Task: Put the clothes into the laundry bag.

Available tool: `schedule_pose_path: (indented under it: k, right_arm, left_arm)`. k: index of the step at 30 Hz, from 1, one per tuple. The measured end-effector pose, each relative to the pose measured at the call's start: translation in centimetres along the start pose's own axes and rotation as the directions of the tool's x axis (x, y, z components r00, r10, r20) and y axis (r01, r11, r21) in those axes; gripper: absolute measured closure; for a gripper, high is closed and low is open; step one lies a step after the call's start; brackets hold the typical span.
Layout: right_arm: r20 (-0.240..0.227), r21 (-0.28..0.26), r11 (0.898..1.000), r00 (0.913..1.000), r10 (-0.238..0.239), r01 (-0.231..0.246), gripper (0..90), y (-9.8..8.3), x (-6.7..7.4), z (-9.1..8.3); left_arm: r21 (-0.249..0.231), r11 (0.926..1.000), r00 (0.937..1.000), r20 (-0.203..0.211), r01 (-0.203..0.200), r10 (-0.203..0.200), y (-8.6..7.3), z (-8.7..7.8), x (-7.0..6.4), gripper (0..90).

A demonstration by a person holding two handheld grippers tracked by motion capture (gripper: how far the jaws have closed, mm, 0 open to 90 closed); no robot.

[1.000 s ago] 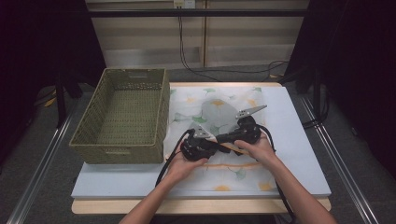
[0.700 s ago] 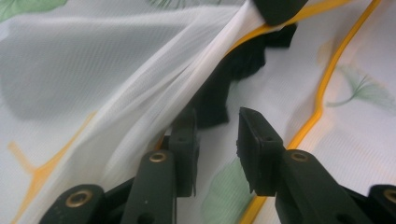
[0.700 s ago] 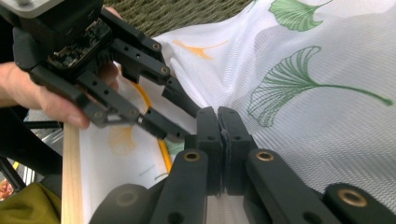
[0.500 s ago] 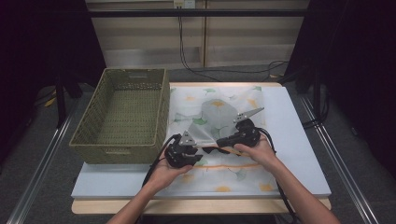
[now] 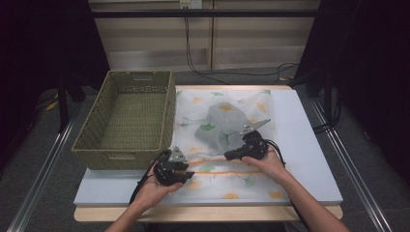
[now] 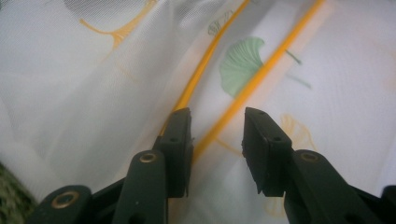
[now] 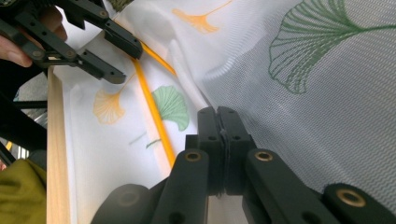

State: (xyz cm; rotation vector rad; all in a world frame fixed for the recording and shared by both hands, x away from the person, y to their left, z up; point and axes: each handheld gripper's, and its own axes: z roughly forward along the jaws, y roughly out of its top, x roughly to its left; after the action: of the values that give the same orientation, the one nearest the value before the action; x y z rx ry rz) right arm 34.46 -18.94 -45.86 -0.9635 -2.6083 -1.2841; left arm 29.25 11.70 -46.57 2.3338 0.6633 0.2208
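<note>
**Right gripper pinching the sheer cloth, left gripper open over its orange hem**

You have both grippers low at the near edge of the sheer cloth (image 5: 227, 121), a thin white fabric printed with green and orange ginkgo leaves that lies spread over the pale pad (image 5: 309, 145) on the counter (image 5: 203, 212). Its far part is bunched into a grey-looking heap near the middle of the pad; the near part lies flatter, with two orange hem lines (image 6: 261, 79) running left to right across it.

Your right gripper (image 7: 218, 116) is closed – in the right gripper view its jaws meet flat against each other with a fold of the cloth caught between them, just right of an orange line and a green leaf print. In the high view that gripper (image 5: 231, 155) sits near the middle of the pad's near half, pointing left.

Your left gripper (image 6: 216, 128) is open, and its jaws have just been opening a little further. In the left gripper view they stand apart on either side of one orange hem line, with the cloth lying beneath and between them; the pads do not press on it. In the high view this gripper (image 5: 186, 170) is at the near left corner of the cloth, just near of the woven green basket (image 5: 126, 121), which stands on the left of the pad, touching or almost touching the cloth's left edge

The two grippers are near each other but apart, facing roughly toward one another along the hem
</note>
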Motion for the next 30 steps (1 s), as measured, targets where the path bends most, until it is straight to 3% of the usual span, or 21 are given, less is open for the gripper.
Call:
schedule_pose_path:
  k: [3, 8, 15, 16, 17, 18, 19, 23, 27, 30]
  right_arm:
    - [0.013, 0.012, 1.000, 0.9999, -0.009, 0.009, 89.3, -0.4, 0.2, 0.1]
    - [0.024, 0.038, 0.999, 0.9996, -0.017, 0.016, 88.9, -0.8, 0.2, 0.8]
    - [0.032, 0.060, 0.998, 0.9993, -0.016, 0.014, 87.9, -1.5, -0.1, 1.3]
    - [0.034, 0.065, 0.998, 0.9993, -0.014, 0.011, 87.9, -1.5, 0.0, 1.4]
    - [0.034, 0.065, 0.998, 0.9994, -0.012, 0.010, 88.0, -1.6, 0.0, 1.4]
    - [0.032, 0.064, 0.998, 0.9994, -0.013, 0.011, 88.3, -1.7, 0.0, 1.5]
    - [0.028, 0.063, 0.998, 0.9994, -0.019, 0.017, 88.4, -1.7, 0.0, 1.5]
    - [0.019, 0.077, 0.996, 0.9988, -0.045, 0.044, 88.3, -1.4, 0.8, 1.4]
    - [0.017, 0.091, 0.995, 0.9987, -0.049, 0.047, 88.7, -1.6, 1.0, 1.6]
    - [0.015, 0.080, 0.995, 0.9984, -0.056, 0.054, 89.2, -1.6, 1.2, 1.4]
  left_arm:
    - [0.005, 1.0000, 0.9999, 0.017, 0.003, -0.003, -0.8, -0.4, -0.1, 62.0]
    - [0.015, 0.9999, 1.0000, 0.000, -0.007, 0.007, -1.3, -0.8, 0.0, 61.3]
    - [0.007, 0.9998, 0.9998, 0.001, 0.020, -0.020, -2.7, -2.2, 0.2, 61.2]
    - [0.011, 0.9999, 0.9998, -0.013, 0.013, -0.012, -2.9, -2.5, 0.2, 61.3]
    - [0.004, 0.9996, 0.9996, 0.000, 0.027, -0.027, -3.3, -2.7, 0.2, 62.3]
    - [0.013, 0.9999, 0.9998, -0.014, 0.011, -0.010, -3.5, -3.0, 0.4, 63.6]
    - [0.009, 0.9997, 0.9991, -0.037, 0.023, -0.023, -3.8, -3.2, 0.4, 65.9]
    - [-0.019, 0.9985, 0.9981, -0.034, 0.051, -0.051, -4.3, -3.9, 1.2, 67.0]
    - [-0.004, 0.9983, 0.9973, -0.043, 0.058, -0.059, -4.8, -4.3, 1.2, 67.2]
    - [-0.009, 0.9969, 0.9966, -0.023, 0.079, -0.079, -5.4, -4.9, 1.2, 66.6]
